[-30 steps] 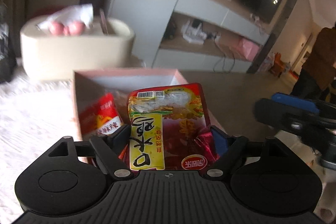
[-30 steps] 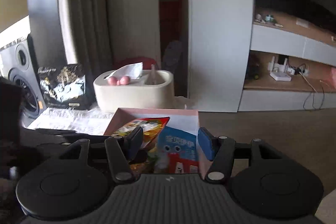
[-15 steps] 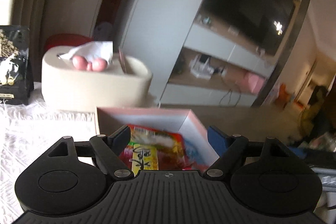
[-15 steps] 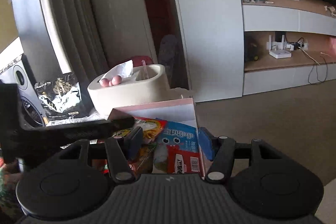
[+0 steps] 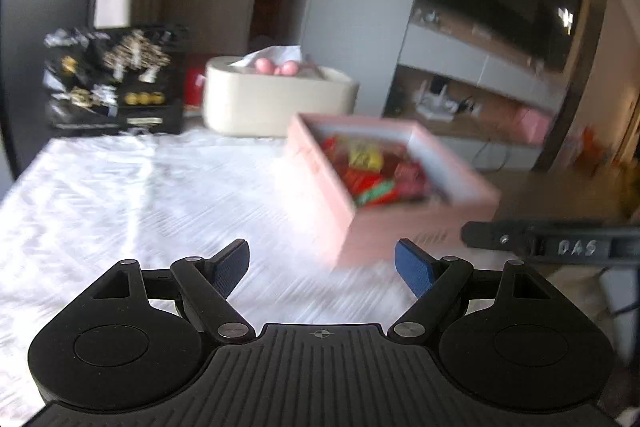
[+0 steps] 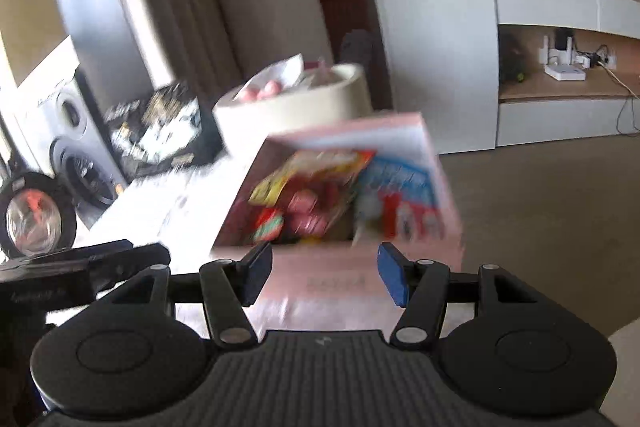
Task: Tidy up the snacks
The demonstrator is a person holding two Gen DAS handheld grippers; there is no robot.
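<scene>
Two black hand-held grippers with blue pads are seen at the near edge of the counter [image 5: 120, 195], which is covered by a white textured cloth. The left gripper [image 5: 322, 267] is held over bare cloth with its jaws spread wide and nothing between them; a slight narrowing of those jaws has just taken place. The right gripper [image 6: 324, 271] is held just short of the near wall of the shallow pink cardboard box [image 6: 340, 279], its jaws parted and empty. Inside the box, red, yellow and green snack packets [image 6: 304, 195] are piled, with a blue and white packet [image 6: 400, 203] lying along the right side. Behind the box, a cream oval tissue holder [image 5: 276, 103] is set, white tissue sticking out. A black and gold foil bag [image 5: 116, 79] stands to its left.
</scene>
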